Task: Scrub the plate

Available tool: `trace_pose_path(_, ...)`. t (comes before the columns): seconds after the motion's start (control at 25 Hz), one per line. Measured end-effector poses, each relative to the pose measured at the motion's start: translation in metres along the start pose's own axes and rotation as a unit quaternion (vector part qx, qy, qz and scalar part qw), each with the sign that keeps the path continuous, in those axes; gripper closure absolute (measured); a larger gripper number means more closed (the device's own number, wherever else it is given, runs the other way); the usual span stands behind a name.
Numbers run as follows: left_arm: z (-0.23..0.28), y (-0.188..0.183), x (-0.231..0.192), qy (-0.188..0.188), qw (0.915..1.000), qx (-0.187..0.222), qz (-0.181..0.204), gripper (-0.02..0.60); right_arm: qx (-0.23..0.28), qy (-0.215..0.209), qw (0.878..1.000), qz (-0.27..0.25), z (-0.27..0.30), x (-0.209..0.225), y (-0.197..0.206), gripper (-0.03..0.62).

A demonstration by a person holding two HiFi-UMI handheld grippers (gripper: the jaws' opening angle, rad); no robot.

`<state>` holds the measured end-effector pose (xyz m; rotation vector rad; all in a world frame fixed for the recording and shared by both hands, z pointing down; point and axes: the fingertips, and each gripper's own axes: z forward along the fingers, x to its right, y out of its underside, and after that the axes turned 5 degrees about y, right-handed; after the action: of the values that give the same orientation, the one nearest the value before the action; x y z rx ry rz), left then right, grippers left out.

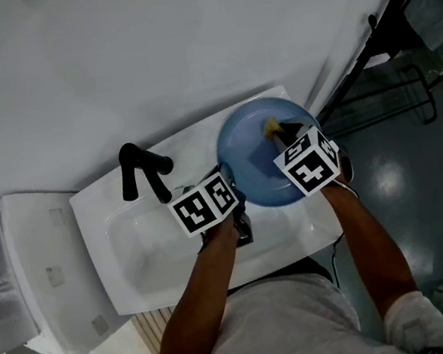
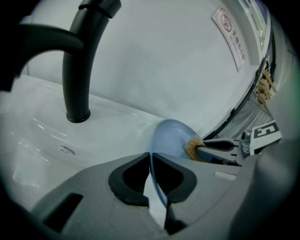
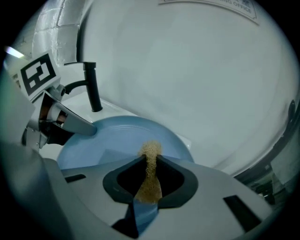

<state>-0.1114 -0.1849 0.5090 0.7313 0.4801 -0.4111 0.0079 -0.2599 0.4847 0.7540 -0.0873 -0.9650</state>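
Plate (image 1: 253, 151), round, smooth blue (fibrous scrubber (image 1: 271, 128))

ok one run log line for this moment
left tongs: shut on plate rim | right tongs: shut on scrub pad, pad against plate | over sink

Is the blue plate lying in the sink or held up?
Held up: the left gripper pinches the plate by its rim above the sink, its face turned to the right gripper's sponge.
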Motion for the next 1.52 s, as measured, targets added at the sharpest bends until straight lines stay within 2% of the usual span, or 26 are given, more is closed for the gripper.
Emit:
trace_pose_path(0.16,0.0,0.0,0.0,0.0,1.0,0.0,0.0,0.551,-0.01,0.026,1.0,0.008,-0.002,0.023,0.011,0.531)
trace_pose_path(0.28,0.0,0.0,0.0,0.0,1.0,0.0,-0.001,0.551,-0.001,0.025,1.0,0.018,-0.009,0.02,0.009,0.531)
trace_pose_path(0.48,0.0,0.0,0.0,0.003,1.0,0.001,-0.006,0.551,0.036,-0.035,0.998,0.036,-0.033,-0.032,-0.012,0.531)
trace_pose_path(0.68,0.0,0.0,0.0,0.005,0.9999,0.003,-0.012,0.551,0.045,-0.103,0.993,0.018,-0.039,-0.091,-0.021,0.531)
trace_pose_path(0.84,0.001,0.0,0.0,0.007,0.9999,0.003,-0.013,0.551,0.029,-0.118,0.993,0.012,-0.033,-0.104,-0.011,0.531)
trace_pose_path(1.0,0.001,0.0,0.0,0.007,0.9999,0.004,-0.013,0.551,0.012,-0.101,0.995,0.01,-0.03,-0.087,0.003,0.531)
trace_pose_path(1.24,0.0,0.0,0.0,0.008,0.9999,0.004,-0.013,0.551,-0.015,-0.043,0.999,0.003,-0.03,-0.037,0.025,0.531)
trace_pose_path(1.52,0.0,0.0,0.0,0.006,0.9999,0.005,-0.013,0.551,-0.033,-0.002,0.999,0.007,-0.028,0.002,0.04,0.531)
